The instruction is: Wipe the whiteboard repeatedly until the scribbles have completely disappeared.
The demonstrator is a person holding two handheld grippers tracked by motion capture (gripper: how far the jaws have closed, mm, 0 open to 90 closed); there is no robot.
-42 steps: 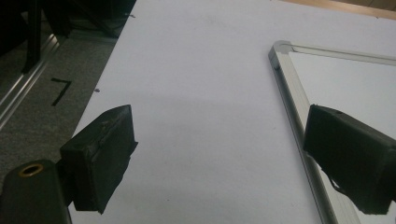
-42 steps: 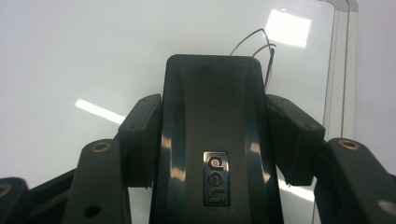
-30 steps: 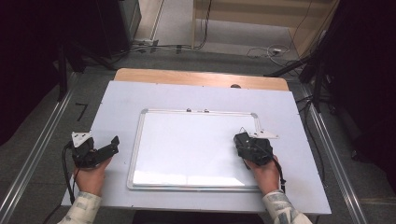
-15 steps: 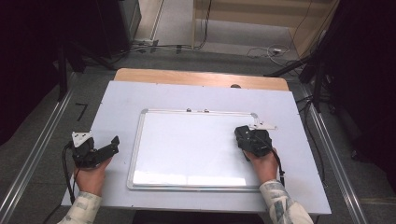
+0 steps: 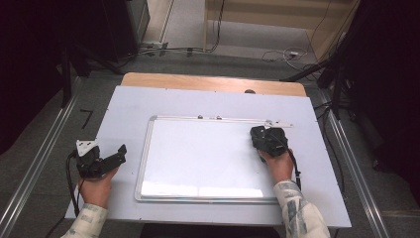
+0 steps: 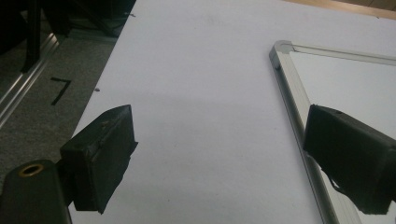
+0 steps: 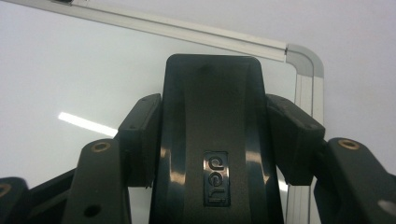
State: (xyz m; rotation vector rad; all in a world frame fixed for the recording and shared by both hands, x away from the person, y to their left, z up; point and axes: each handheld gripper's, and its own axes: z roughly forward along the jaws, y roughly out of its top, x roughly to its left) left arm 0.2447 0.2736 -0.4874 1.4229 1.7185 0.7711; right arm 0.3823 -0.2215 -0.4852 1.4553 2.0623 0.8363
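Note:
A white whiteboard with a silver frame lies flat on the pale table. My right gripper rests on the board near its far right corner, shut on a black eraser with a "deli" logo. The eraser's front end points at the board's rounded corner. My left gripper sits on the table just left of the board, open. In the left gripper view the left gripper has bare table between its pads, and the board's left frame passes under the right pad.
Small dark bits lie on the board's far rail, and a white piece sits at its far right end. A wooden strip edges the table's far side. Metal rails flank the table, and cables lie on the floor beyond.
My right gripper has slid the eraser a little farther up the board, toward the far right corner. The left gripper has stayed put.

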